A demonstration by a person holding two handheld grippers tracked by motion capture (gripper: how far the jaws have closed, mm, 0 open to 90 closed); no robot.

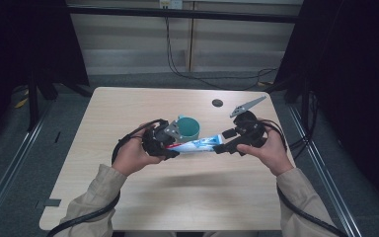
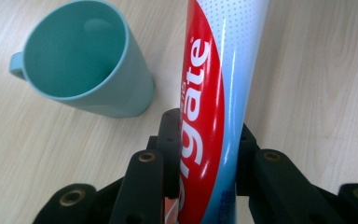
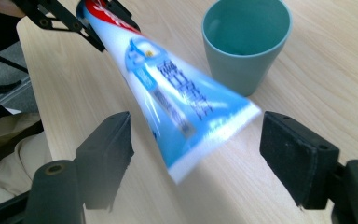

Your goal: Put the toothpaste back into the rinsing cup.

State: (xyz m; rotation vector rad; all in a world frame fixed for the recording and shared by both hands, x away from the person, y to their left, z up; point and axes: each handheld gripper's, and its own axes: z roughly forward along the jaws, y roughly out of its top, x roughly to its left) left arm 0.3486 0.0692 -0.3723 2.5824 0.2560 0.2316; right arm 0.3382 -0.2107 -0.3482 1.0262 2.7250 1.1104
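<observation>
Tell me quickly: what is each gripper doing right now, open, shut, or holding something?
Left gripper: shut on the toothpaste tube.
Right gripper: open, with the tube's flat end between its pads, not pressed.

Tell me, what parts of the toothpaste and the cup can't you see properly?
- Red, white and blue toothpaste tube: its cap end is hidden behind the left gripper fingers in the left gripper view.
- The tube's flat end is blurred in the right gripper view; small print unreadable.
- Teal plastic cup: handle hidden behind its body there.
</observation>
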